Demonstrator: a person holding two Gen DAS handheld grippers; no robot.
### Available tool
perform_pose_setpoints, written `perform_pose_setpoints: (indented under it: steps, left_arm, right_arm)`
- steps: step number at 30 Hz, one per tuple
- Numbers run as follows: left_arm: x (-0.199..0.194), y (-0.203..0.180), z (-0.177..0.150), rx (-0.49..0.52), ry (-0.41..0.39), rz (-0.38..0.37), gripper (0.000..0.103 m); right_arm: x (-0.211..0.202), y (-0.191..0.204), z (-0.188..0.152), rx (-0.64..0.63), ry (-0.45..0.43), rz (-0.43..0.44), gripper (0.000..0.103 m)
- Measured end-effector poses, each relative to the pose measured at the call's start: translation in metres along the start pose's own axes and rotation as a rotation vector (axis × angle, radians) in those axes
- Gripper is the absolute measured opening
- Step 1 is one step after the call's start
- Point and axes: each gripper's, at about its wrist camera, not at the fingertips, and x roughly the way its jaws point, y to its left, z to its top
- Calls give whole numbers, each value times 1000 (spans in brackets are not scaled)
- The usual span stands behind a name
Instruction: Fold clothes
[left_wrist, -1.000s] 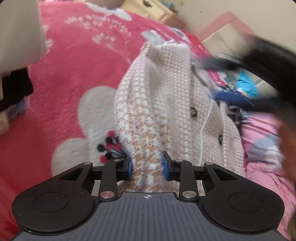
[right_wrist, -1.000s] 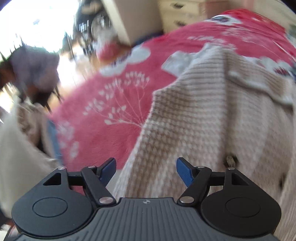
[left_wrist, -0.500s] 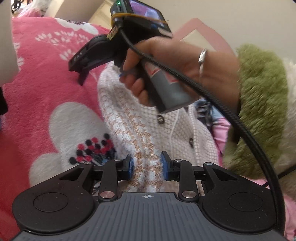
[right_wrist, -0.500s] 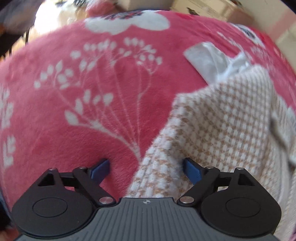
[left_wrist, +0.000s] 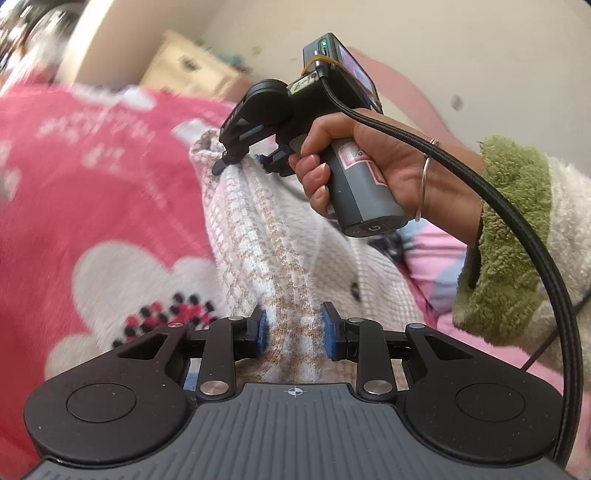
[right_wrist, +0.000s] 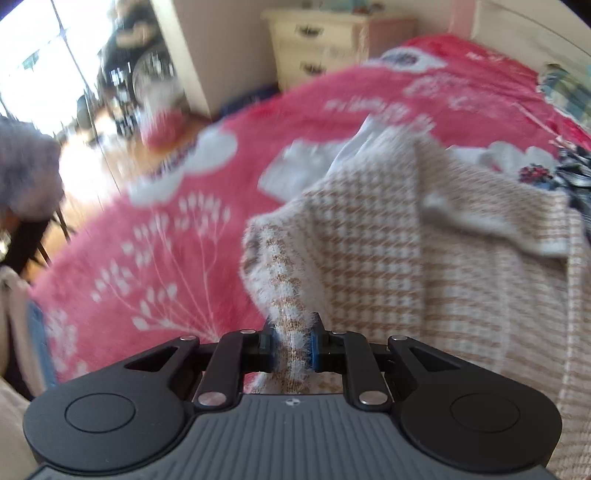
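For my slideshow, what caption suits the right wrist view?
Right gripper pinching a corner of the beige knit cardigan above a pink floral blanket.

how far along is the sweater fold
Early. Done: both grippers have hold of the sweater edge, the left gripper near its end and the right gripper farther along. In hand: that edge is lifted off the blanket. Left: no fold laid flat yet; the body lies spread.
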Motion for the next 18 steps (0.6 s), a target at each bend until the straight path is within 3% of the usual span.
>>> perform_pose_setpoints:
  steps: [4, 7, 12, 18]
  left_arm:
    - [-1, -31, -5, 184, 21, -4, 27]
    - [0, -49, -8, 253, 30, -41, 27]
    - [11, -77, -9, 294, 51, -124, 27]
    - [43, -111, -16, 314, 129, -194, 27]
  right_arm:
    - [-46, -44, -3, 91, -88, 41, 16]
    - [-74, -78, -10, 155, -154, 59, 16]
    - [-101, -138, -30, 252, -232, 72, 15]
    - [-107, -210, -53, 412, -253, 98, 15]
